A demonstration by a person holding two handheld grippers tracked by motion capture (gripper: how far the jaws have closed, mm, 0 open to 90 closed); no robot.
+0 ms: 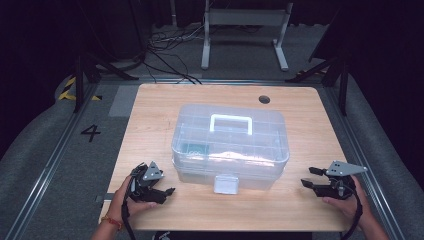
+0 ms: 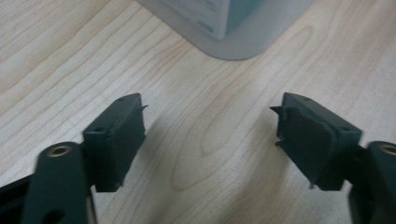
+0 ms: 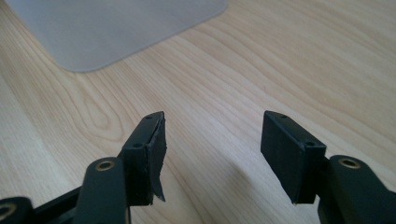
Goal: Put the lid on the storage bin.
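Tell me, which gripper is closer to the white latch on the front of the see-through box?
Left. The left gripper sits just left of the white latch, near the clear box's front corner. The right gripper is farther off, out past the box's right side.

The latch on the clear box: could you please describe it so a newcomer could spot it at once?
Find the wooden table, then the clear plastic box at its middle. The latch is the small white flap at the box's near wall, unlike the white handle on the lid.
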